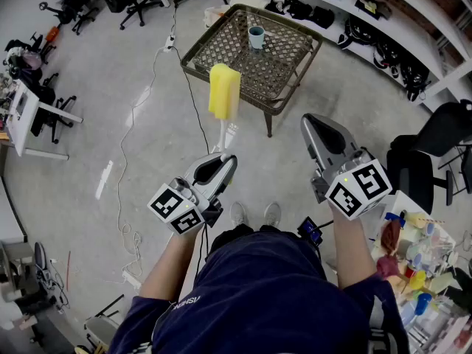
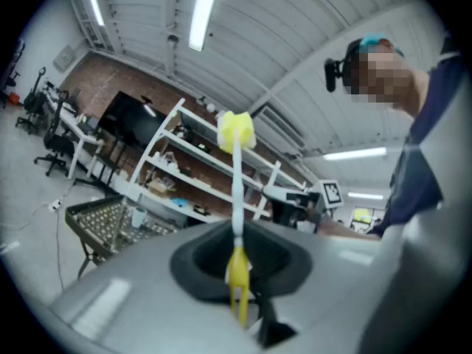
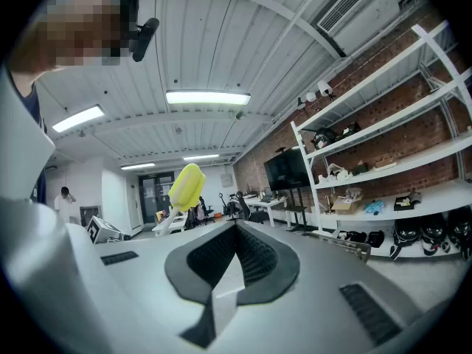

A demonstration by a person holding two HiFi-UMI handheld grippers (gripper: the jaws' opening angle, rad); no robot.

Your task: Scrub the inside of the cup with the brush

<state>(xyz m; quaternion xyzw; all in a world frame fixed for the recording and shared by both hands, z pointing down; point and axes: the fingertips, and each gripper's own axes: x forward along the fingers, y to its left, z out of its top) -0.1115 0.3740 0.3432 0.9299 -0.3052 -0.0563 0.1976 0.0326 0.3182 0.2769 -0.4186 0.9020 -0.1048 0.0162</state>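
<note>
Left gripper (image 1: 226, 158) fingers clamp the brush (image 1: 223, 91) (yellow head outward) — right gripper (image 1: 313, 126) fingers meet, empty, while the cup (image 1: 256, 37) stands toward the worktop's (image 1: 221, 50) far edge.

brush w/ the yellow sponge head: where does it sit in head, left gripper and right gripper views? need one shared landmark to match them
Head view: brush at centre, yellow head pointing up-frame.
Left gripper view: brush dead centre, running from the bottom up to mid-frame.
Right gripper view: brush left of centre, mostly just the yellow head.
Shared landmark: white shelving.
</note>
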